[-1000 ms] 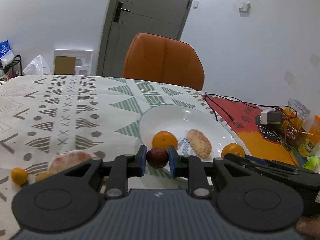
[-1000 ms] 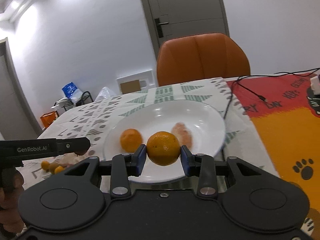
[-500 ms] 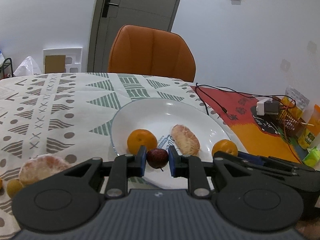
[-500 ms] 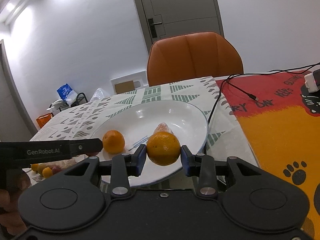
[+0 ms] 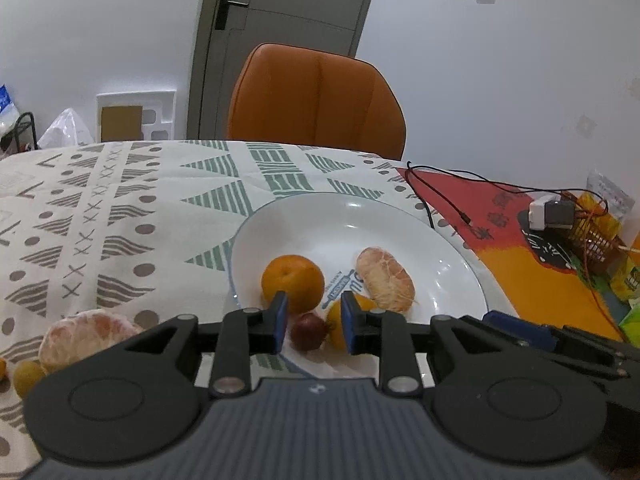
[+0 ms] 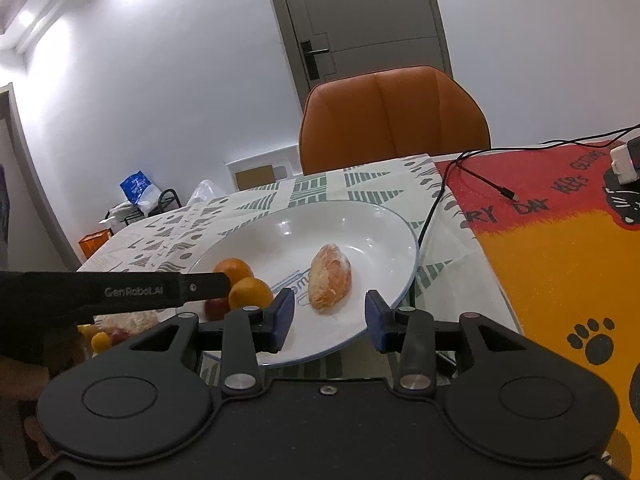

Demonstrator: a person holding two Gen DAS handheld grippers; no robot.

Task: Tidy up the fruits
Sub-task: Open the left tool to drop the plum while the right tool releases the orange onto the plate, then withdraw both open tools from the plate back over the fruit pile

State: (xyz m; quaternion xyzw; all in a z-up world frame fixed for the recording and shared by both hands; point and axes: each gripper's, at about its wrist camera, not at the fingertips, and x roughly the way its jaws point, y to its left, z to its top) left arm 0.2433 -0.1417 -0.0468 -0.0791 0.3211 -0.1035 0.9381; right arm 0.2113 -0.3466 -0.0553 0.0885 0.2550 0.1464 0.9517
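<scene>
A white plate [image 5: 448, 248] holds an orange [image 5: 292, 282], a peeled citrus piece [image 5: 384, 278], a second orange [image 5: 334, 318] and a small dark red fruit [image 5: 307, 331]. My left gripper [image 5: 314, 322] is open over the plate's near rim, the red fruit lying loose between its fingers. My right gripper [image 6: 330, 316] is open and empty over the plate [image 6: 384, 224], near the peeled piece [image 6: 330, 278]. The oranges [image 6: 250, 292] and red fruit [image 6: 215, 307] show to its left. The left gripper's finger [image 6: 200, 285] crosses that view.
A peeled citrus [image 5: 86, 334] and small yellow fruits [image 5: 26, 376] lie on the patterned tablecloth at left. An orange chair [image 5: 316, 100] stands behind the table. A black cable [image 5: 436, 188], a charger [image 5: 550, 214] and snack packs [image 5: 600, 240] lie on the red-orange mat at right.
Both grippers opened. The left one let the dark red fruit down onto the plate; the right one released its orange, which now rests on the plate beside the red fruit.
</scene>
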